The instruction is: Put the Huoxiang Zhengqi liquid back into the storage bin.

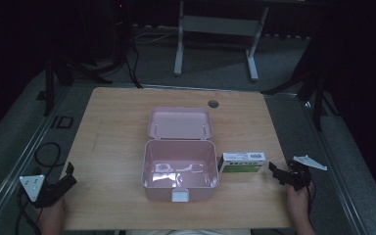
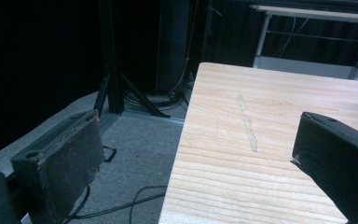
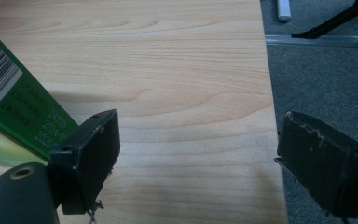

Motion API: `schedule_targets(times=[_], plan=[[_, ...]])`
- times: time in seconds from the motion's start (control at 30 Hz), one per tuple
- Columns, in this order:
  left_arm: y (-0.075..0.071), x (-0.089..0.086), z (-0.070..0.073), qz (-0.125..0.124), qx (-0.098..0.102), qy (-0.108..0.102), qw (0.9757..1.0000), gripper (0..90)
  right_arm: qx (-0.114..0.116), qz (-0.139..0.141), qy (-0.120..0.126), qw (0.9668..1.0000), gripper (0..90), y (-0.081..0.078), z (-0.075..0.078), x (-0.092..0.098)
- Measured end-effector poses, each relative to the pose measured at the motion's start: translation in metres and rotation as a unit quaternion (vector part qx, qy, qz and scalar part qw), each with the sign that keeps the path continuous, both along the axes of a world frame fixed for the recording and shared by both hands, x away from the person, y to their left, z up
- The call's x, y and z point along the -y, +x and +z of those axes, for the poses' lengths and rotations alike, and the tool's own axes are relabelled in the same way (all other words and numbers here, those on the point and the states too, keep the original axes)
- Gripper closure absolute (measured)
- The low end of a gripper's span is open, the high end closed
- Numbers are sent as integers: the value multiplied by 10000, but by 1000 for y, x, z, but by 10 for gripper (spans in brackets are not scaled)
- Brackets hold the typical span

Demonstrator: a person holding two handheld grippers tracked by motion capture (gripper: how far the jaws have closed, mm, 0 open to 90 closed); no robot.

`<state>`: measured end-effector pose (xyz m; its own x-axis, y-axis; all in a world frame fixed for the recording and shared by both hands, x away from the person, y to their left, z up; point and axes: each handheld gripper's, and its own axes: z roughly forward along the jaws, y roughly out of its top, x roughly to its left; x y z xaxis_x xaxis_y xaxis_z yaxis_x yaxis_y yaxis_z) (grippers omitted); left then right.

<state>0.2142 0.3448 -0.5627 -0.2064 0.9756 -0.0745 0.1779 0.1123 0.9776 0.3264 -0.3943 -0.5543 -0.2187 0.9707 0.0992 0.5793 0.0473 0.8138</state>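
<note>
carton (image 3: 9, 116): cut off left | print perhaps dates, too blurred

Overhead forward view; two close table-edge (image 1: 274, 147) views

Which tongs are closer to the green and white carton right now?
Right. The right tongs sit open just past the carton at the table's right edge; the left tongs are open at the left edge, beyond the pink box.

Wooden table (image 1: 117, 127): open pink box (image 1: 179, 166), green-white carton (image 1: 242, 162) beside
</note>
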Motion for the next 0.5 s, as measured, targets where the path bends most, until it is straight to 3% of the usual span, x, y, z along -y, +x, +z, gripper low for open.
schedule_targets(times=[0.23,0.33,0.5], plan=[[0,-2,0,-26,4,-87,10000,21,-69,103,-32,9999,127,1,0,-2],[0,-1,0,-14,21,-92,10000,21,-129,234,-176,9995,125,2,0,-4],[0,-1,0,-38,5,-80,10000,21,-384,702,-252,9965,126,5,0,-6]])
